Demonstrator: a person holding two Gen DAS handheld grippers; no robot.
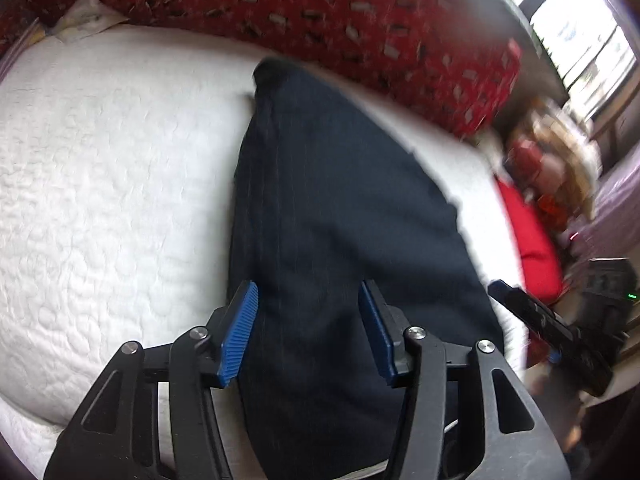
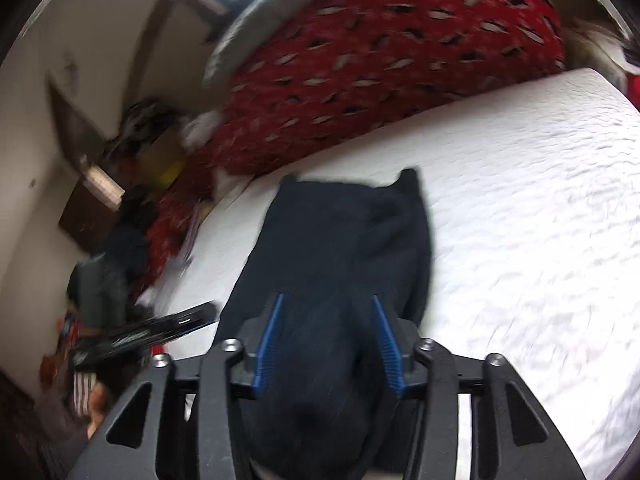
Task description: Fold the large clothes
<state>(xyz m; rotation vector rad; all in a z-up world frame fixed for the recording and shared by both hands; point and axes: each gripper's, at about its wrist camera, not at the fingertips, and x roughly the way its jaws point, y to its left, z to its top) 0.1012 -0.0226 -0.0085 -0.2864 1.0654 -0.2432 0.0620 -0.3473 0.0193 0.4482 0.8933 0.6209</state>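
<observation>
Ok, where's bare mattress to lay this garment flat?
Left wrist view: wide white mattress left of the dark garment, up to the red blanket. Right wrist view: open mattress right of the garment. Crowded along the blanket and the clutter beyond the bed's edge.

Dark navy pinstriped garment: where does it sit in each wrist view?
Left wrist: dark navy pinstriped garment runs from centre to the bottom edge, between the open left gripper fingers.
Right wrist: centre to bottom, between the open right gripper fingers.
Shared landmark: red patterned blanket.
</observation>
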